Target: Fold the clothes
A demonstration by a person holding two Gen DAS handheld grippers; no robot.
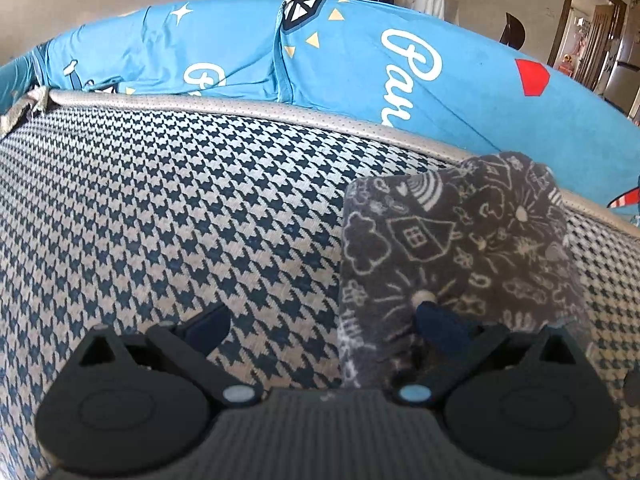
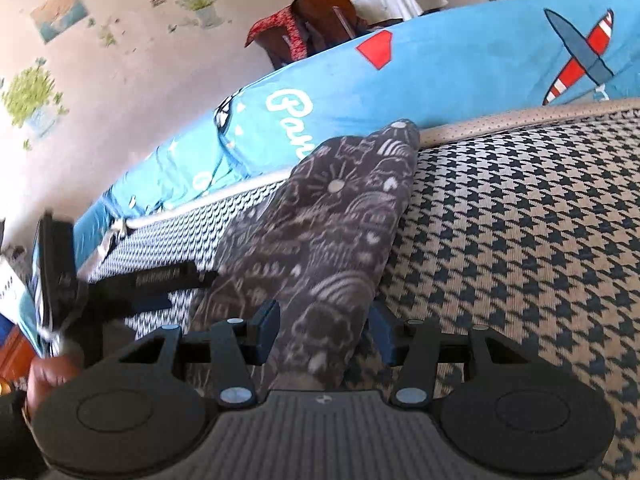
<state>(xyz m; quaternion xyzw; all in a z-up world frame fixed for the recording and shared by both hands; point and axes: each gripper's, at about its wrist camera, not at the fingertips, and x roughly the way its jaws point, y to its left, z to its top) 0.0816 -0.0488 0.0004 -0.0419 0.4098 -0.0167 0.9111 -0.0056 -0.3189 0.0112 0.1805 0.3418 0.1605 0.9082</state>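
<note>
Garment (image 2: 320, 240) between right gripper (image 2: 320, 332) jaws (part-open), left gripper (image 1: 320, 320) wide, empty.

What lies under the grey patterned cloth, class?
The grey patterned cloth lies on the houndstooth cushion, which shows around it. Beyond its far end sits the blue printed sheet. The cushion directly beneath the cloth is covered, so anything there cannot be seen.

The grey garment (image 1: 452, 248) is soft, matt, fleecy cloth with pale doodle print. The houndstooth cushion (image 1: 180, 208) is coarse woven fabric (its piping looks perforated leatherette). The left tool (image 1: 320, 322) is matt black plastic, ribbed at its base.
</note>
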